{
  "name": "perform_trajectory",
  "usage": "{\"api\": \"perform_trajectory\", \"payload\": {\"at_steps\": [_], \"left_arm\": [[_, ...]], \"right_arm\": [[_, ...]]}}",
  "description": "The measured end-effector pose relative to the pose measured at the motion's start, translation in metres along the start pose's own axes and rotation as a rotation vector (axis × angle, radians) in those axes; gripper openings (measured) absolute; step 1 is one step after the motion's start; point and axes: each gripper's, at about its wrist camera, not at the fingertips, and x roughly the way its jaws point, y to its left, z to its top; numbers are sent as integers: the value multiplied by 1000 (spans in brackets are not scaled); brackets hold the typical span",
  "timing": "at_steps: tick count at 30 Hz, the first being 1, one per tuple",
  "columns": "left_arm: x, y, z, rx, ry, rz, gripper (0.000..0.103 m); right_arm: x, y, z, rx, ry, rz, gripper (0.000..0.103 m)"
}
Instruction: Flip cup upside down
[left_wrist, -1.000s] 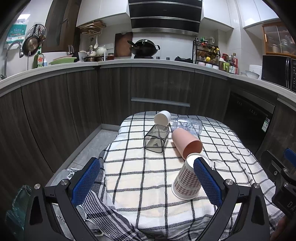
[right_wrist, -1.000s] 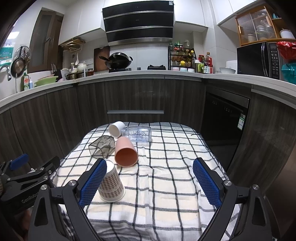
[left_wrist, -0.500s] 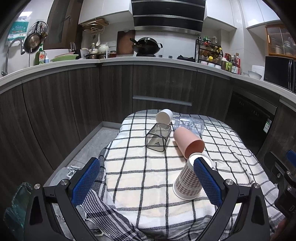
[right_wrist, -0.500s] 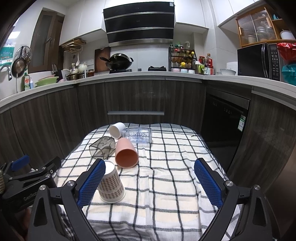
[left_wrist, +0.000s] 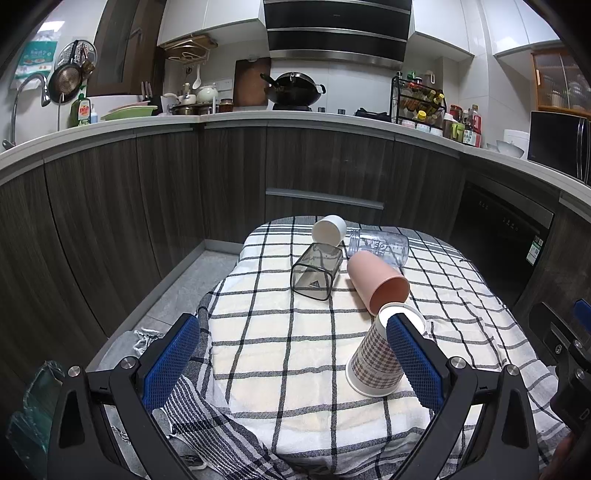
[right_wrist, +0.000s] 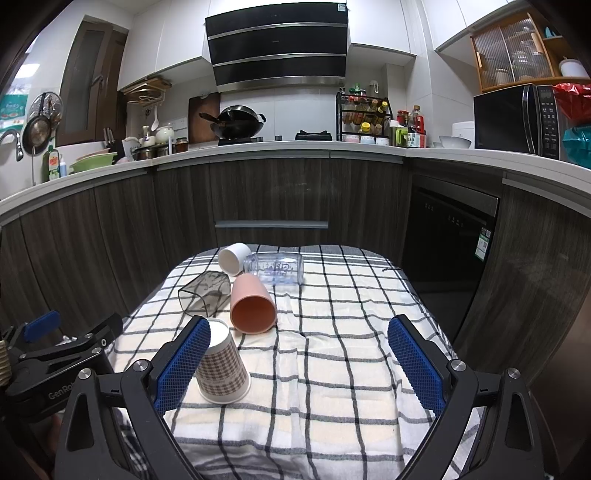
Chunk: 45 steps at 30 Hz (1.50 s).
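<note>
A checked paper cup (left_wrist: 376, 360) (right_wrist: 221, 369) stands upside down, wide rim down, near the front of the cloth-covered table. Behind it lie a pink cup (left_wrist: 376, 280) (right_wrist: 253, 302), a dark clear square cup (left_wrist: 316, 273) (right_wrist: 205, 293), a white cup (left_wrist: 328, 229) (right_wrist: 233, 257) and a clear jar (left_wrist: 380, 247) (right_wrist: 277, 267), all on their sides. My left gripper (left_wrist: 291, 354) is open and empty at the table's front edge. My right gripper (right_wrist: 299, 365) is open and empty, with the paper cup by its left finger.
The table wears a black-and-white checked cloth (left_wrist: 288, 332) (right_wrist: 351, 332). A striped cloth (left_wrist: 207, 413) hangs off its front left corner. Dark kitchen cabinets (left_wrist: 147, 206) and a dishwasher (right_wrist: 448, 236) ring the table. The other gripper shows at each view's edge (right_wrist: 55, 362).
Both views have shifted only slightly; the grippers stay open and the cups have not moved.
</note>
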Motion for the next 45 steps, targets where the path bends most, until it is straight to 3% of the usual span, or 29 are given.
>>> {"api": "perform_trajectory", "payload": {"at_steps": [45], "left_arm": [[5, -2, -3, -5, 33, 2, 103]], "right_arm": [[8, -4, -4, 13, 29, 4, 97]]}}
